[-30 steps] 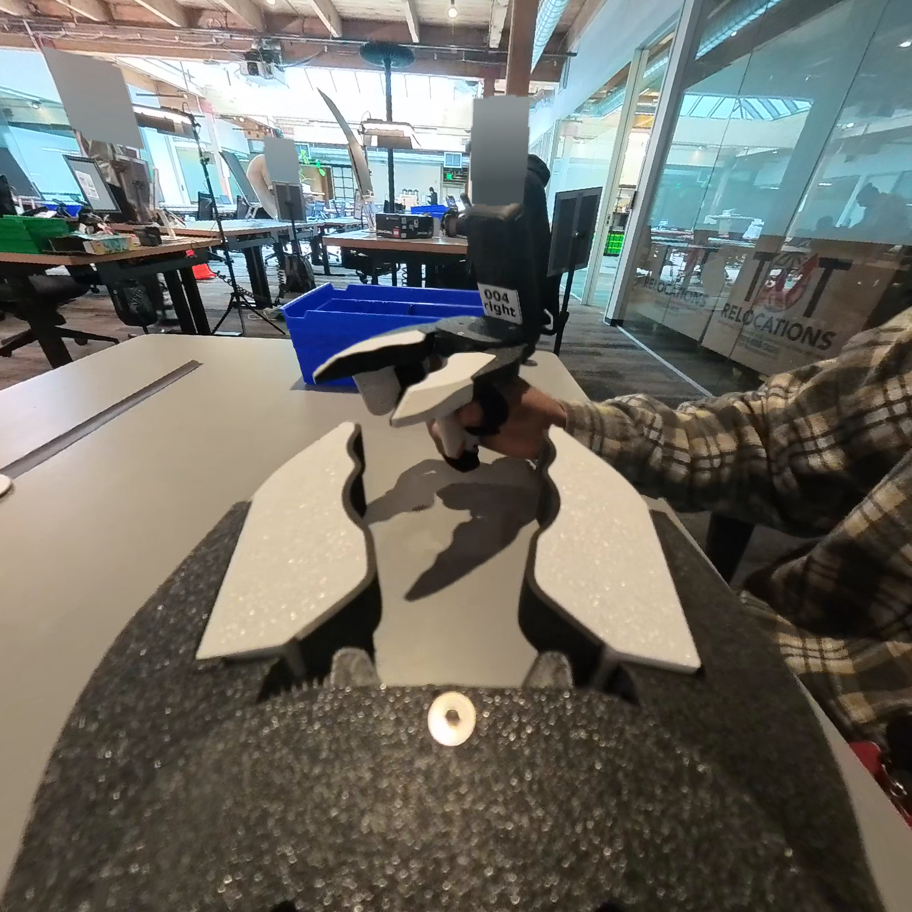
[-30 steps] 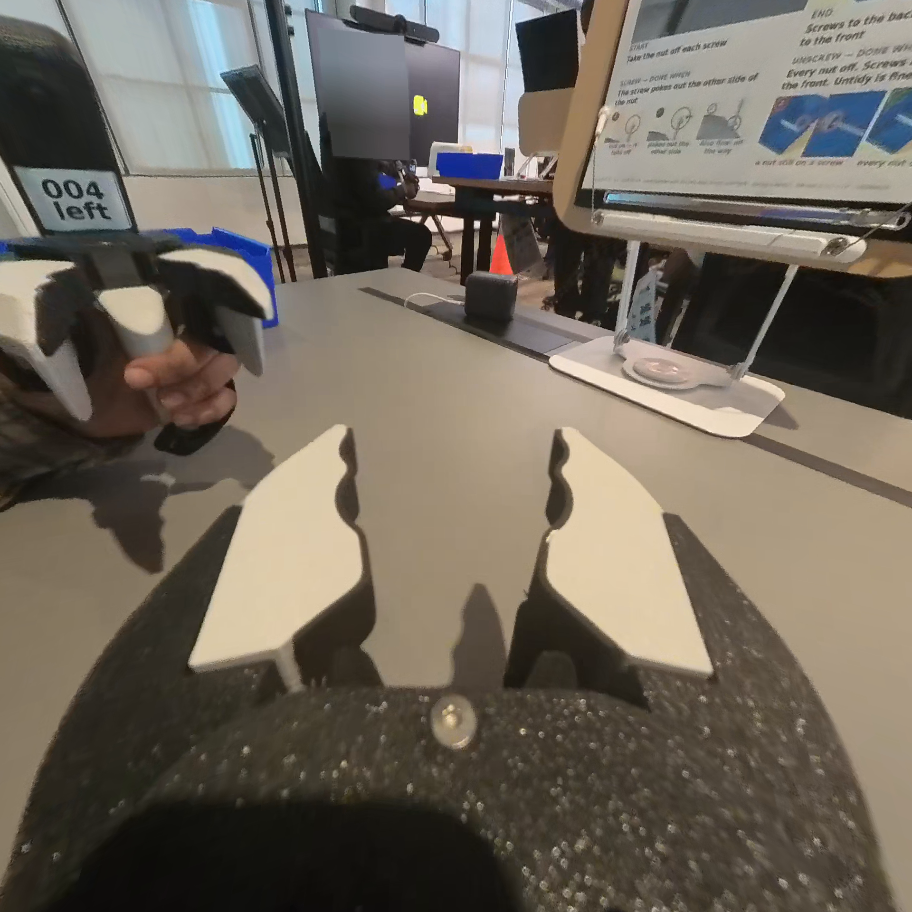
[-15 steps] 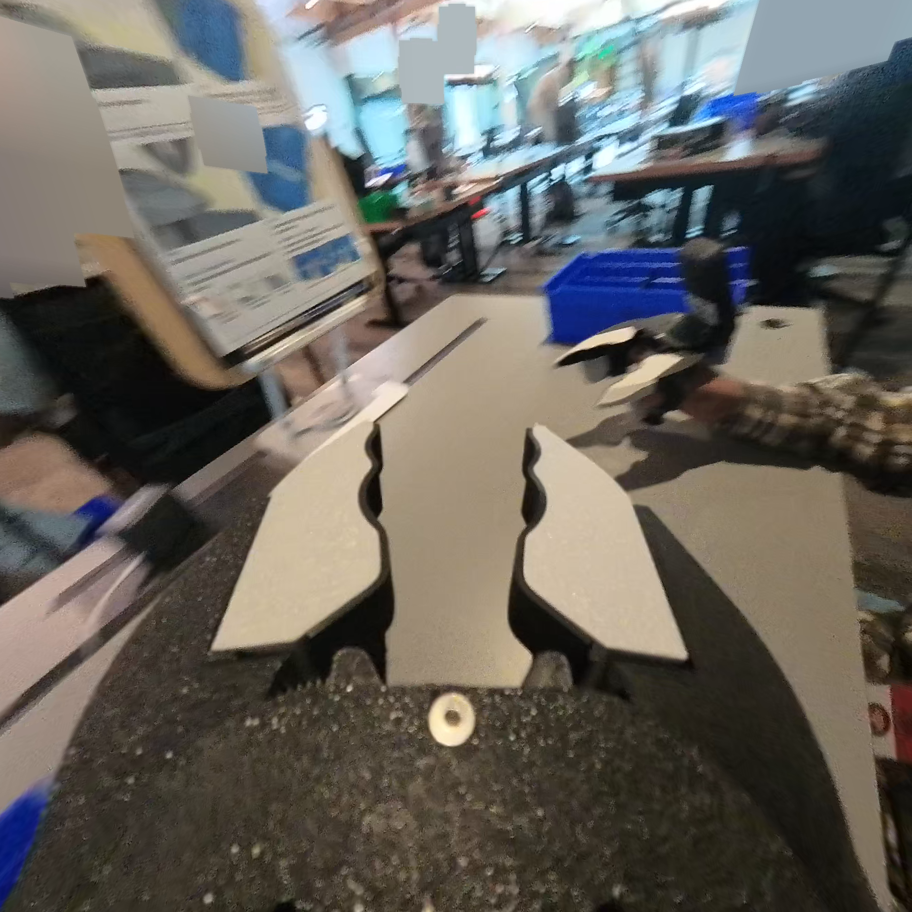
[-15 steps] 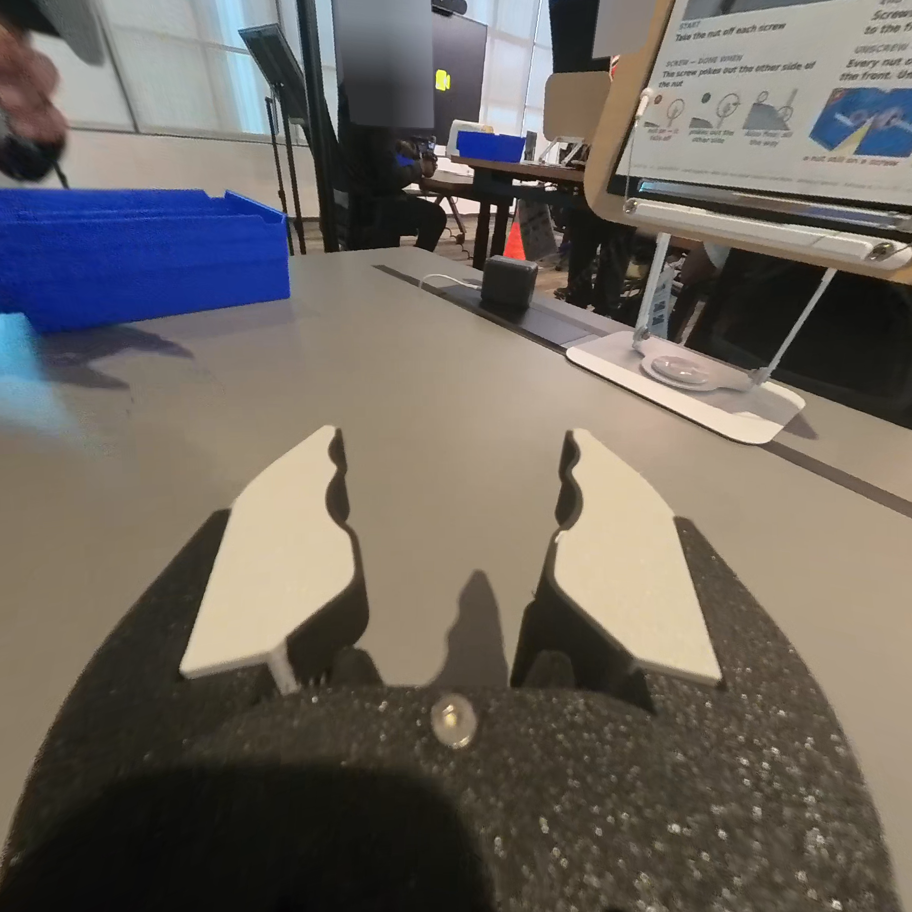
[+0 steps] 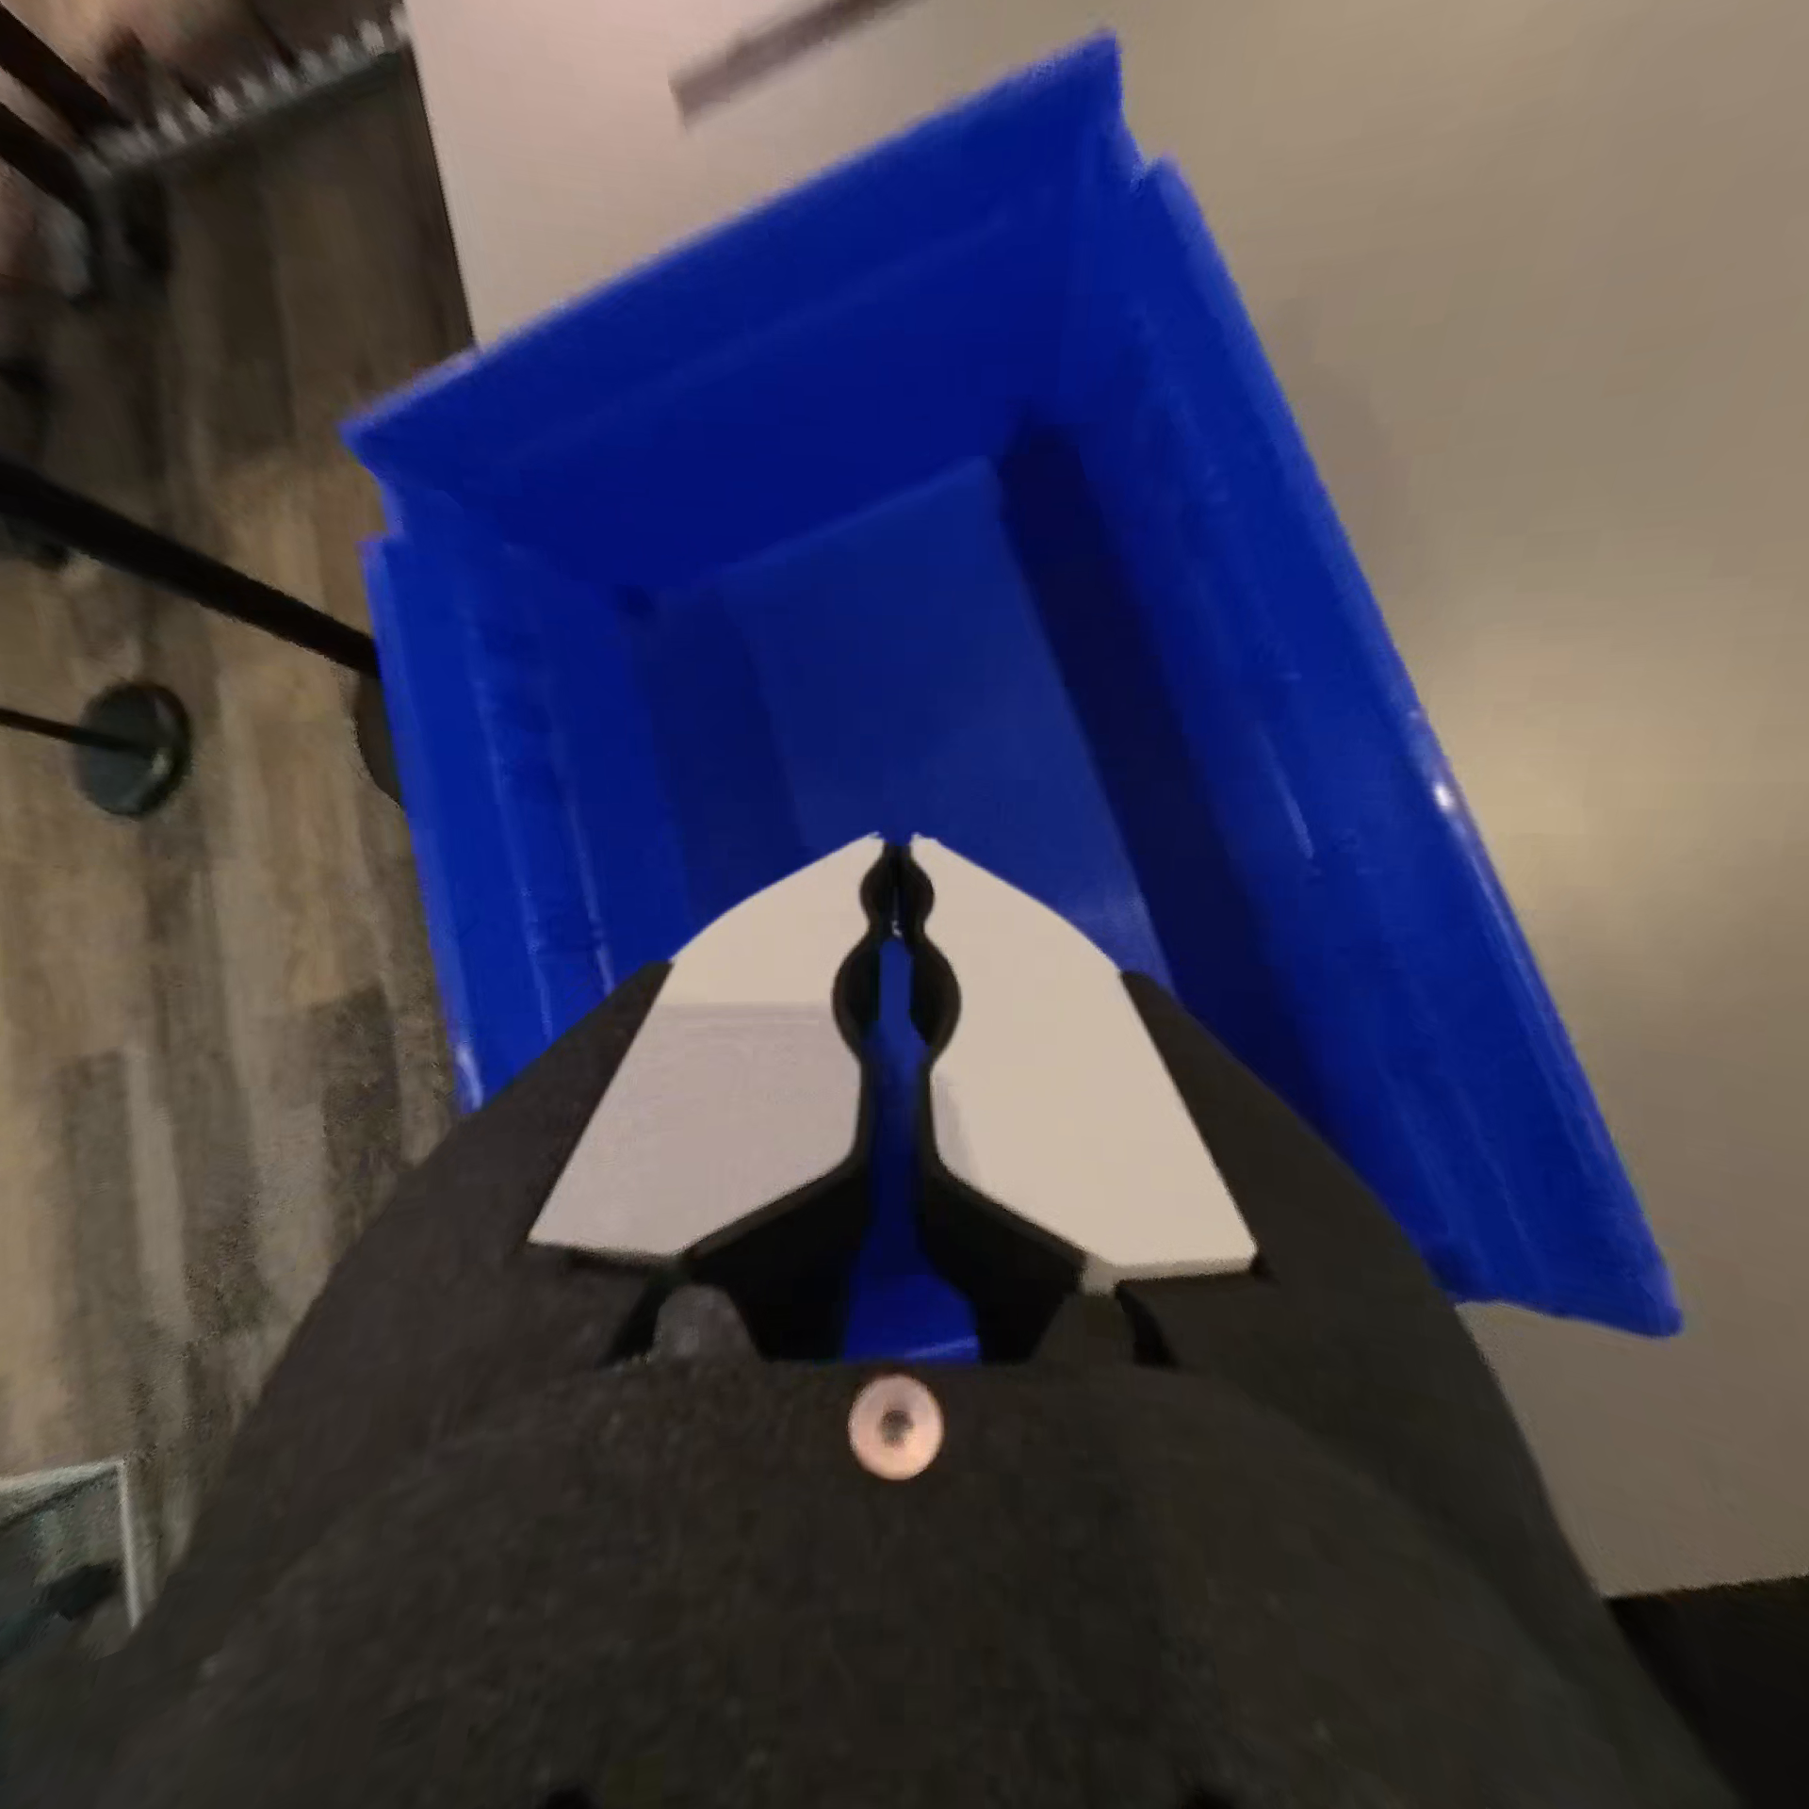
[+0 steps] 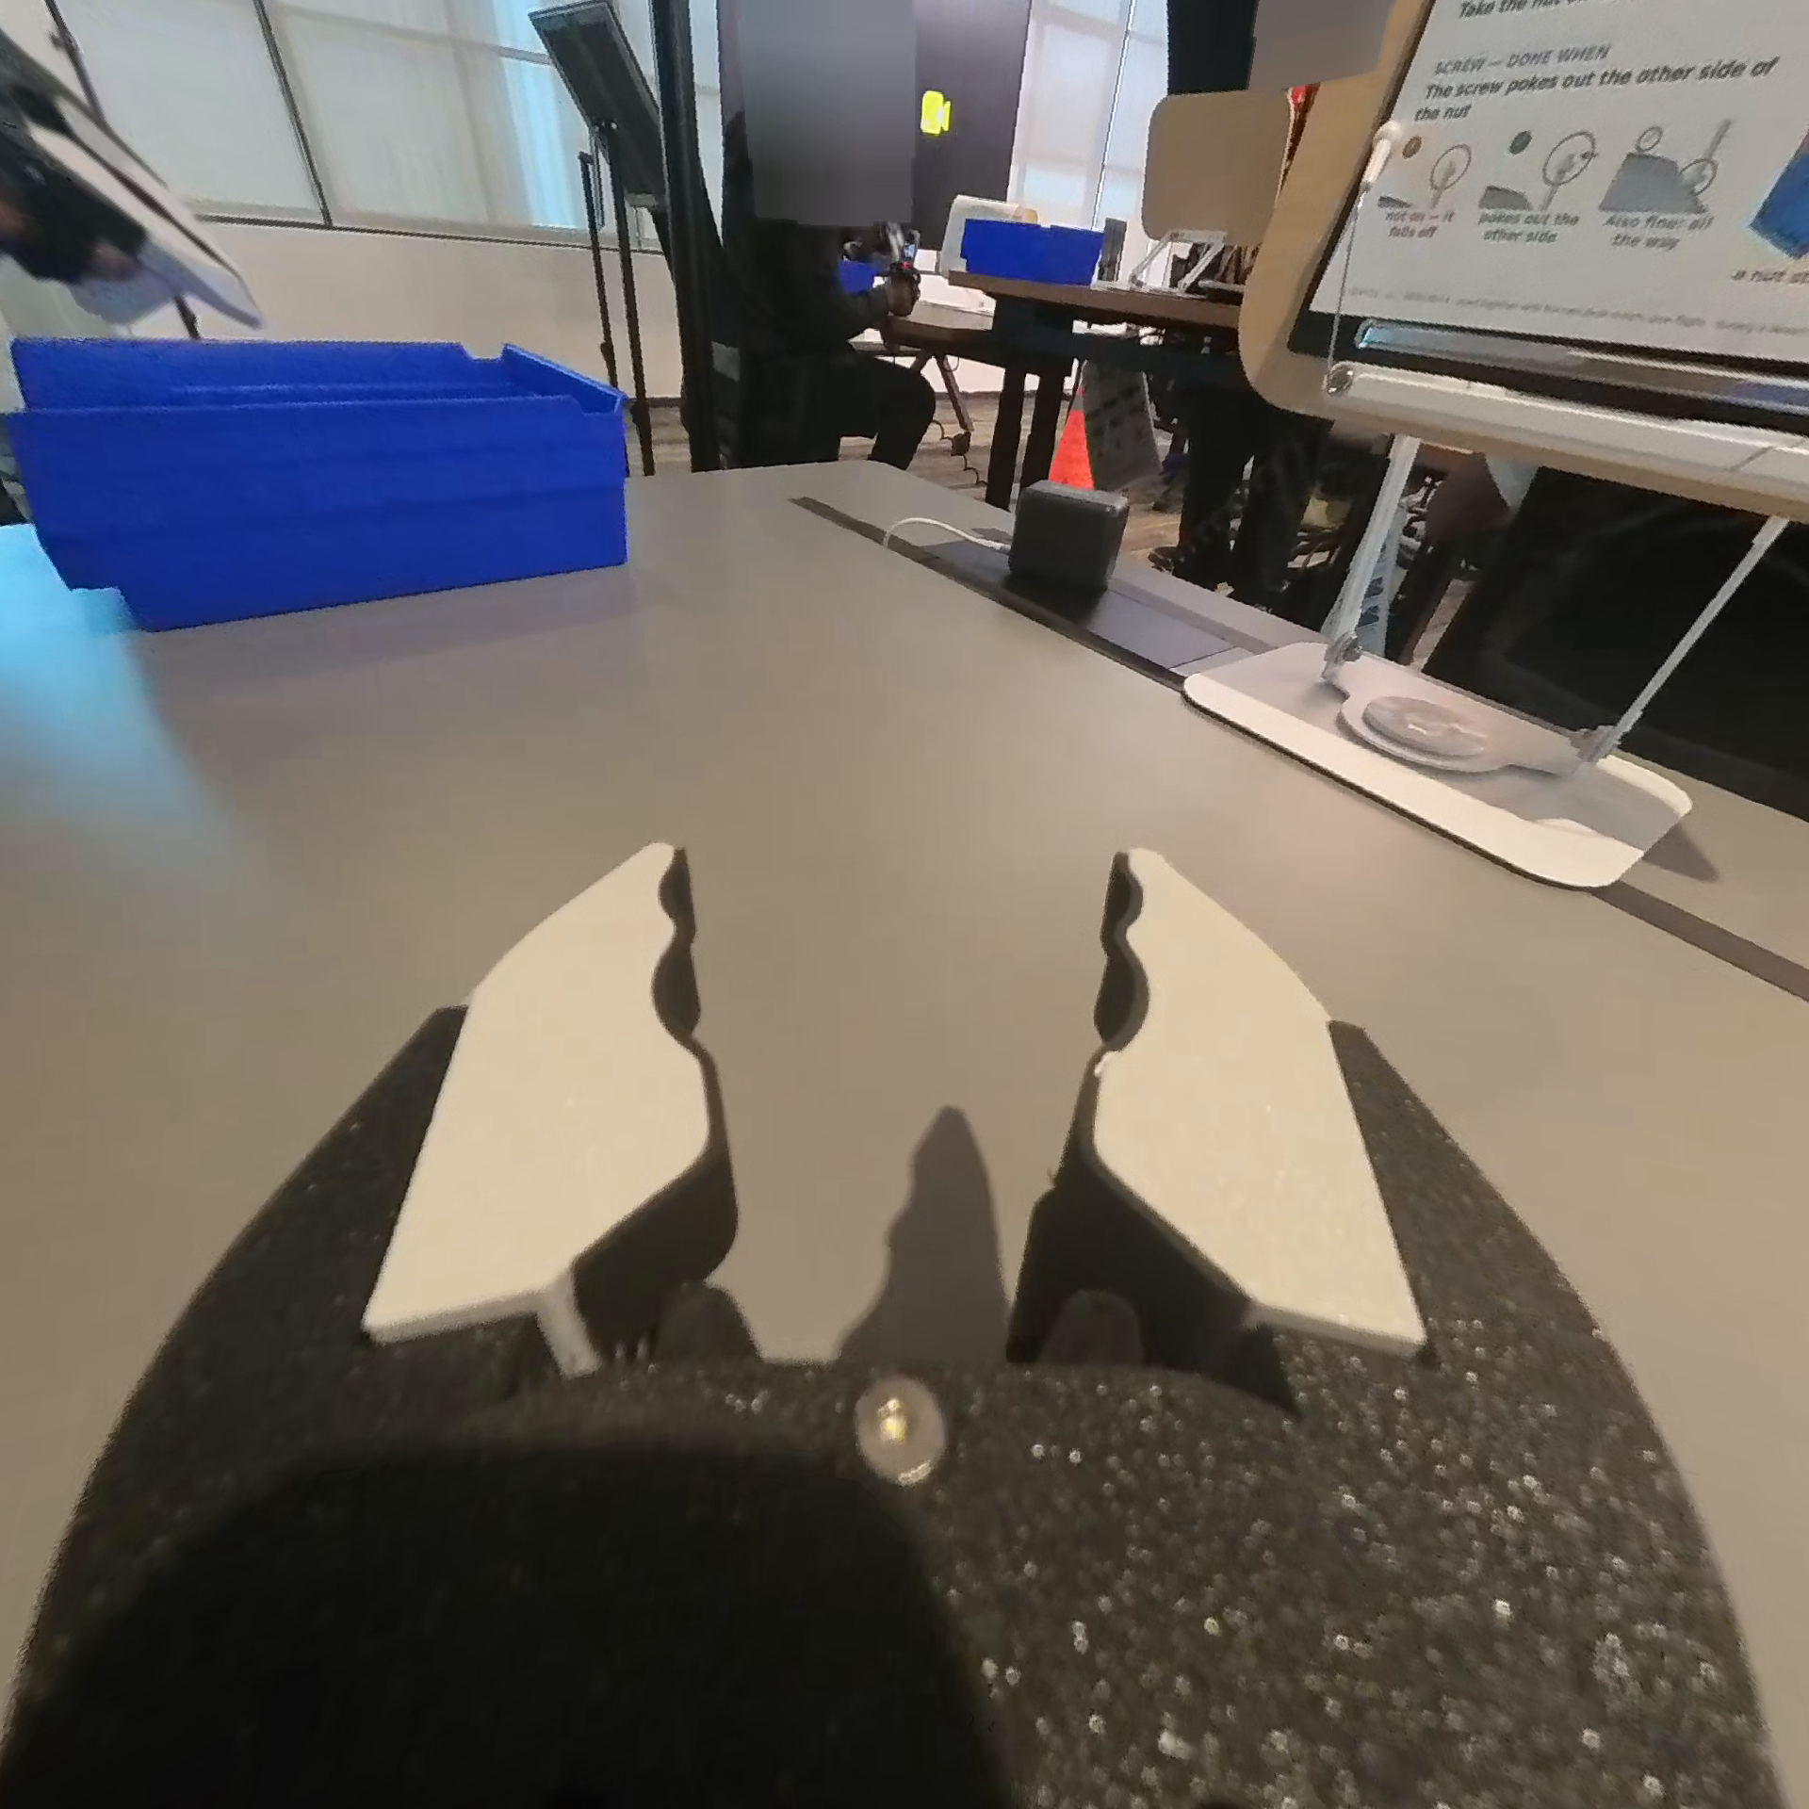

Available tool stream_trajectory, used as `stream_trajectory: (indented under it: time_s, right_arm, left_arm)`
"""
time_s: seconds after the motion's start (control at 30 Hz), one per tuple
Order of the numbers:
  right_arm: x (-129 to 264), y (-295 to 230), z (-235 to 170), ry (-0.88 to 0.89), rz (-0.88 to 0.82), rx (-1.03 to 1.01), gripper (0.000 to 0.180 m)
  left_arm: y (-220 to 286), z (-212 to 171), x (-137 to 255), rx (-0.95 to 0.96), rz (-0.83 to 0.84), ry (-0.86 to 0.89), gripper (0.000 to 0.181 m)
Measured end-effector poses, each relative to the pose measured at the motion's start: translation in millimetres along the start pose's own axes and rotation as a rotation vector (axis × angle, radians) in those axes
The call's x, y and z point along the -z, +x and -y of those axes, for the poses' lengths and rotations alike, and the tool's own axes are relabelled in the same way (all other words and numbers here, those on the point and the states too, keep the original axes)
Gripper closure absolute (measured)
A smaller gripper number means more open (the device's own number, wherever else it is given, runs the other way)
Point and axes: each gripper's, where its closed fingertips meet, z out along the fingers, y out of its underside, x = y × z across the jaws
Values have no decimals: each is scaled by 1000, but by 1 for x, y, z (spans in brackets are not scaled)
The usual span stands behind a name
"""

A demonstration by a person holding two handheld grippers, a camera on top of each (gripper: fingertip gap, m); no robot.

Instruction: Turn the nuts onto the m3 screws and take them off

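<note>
My left gripper [image 5: 896, 840] is shut, its fingertips touching. It points steeply down into a blue bin [image 5: 1224, 685] and hangs above the bin's floor. I cannot tell whether anything small is pinched between the tips. No nut or screw shows clearly; the view is blurred. My right gripper [image 6: 896, 881] is open and empty, low over the grey table [image 6: 881, 705]. In the right wrist view the blue bin [image 6: 323, 489] stands at the far left, and the left gripper's body [image 6: 88, 235] shows blurred above it.
An instruction sheet on a stand [image 6: 1566, 196] with a white base [image 6: 1439, 754] is at the right. A black cube with a white cable [image 6: 1067, 533] sits on a dark strip. A person [image 6: 822, 343] sits beyond. Wood floor [image 5: 196, 979] lies past the table edge. Spacing between my two grippers at the tips: around 55 cm.
My left gripper has swung from level over the table to pointing down over the blue bin, and has shut. My right gripper has stayed open and nearly still.
</note>
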Motion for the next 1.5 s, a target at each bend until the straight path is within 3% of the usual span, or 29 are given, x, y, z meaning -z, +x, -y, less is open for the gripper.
stream_trajectory:
  time_s: [0.23,0.5,0.8,1.5]
  right_arm:
    - [2,0,0,4,12,-18,101]
    - [3,-3,2,13,34,-26,102]
    - [4,-5,4,26,57,-49,104]
    - [2,-8,2,12,74,-67,107]
  left_arm:
    - [5,-31,-42,118,-58,-249,181]
    - [16,-59,-59,348,-207,-457,174]
    - [7,-68,-67,488,-183,-491,154]
    - [8,-83,-79,564,-205,-495,167]
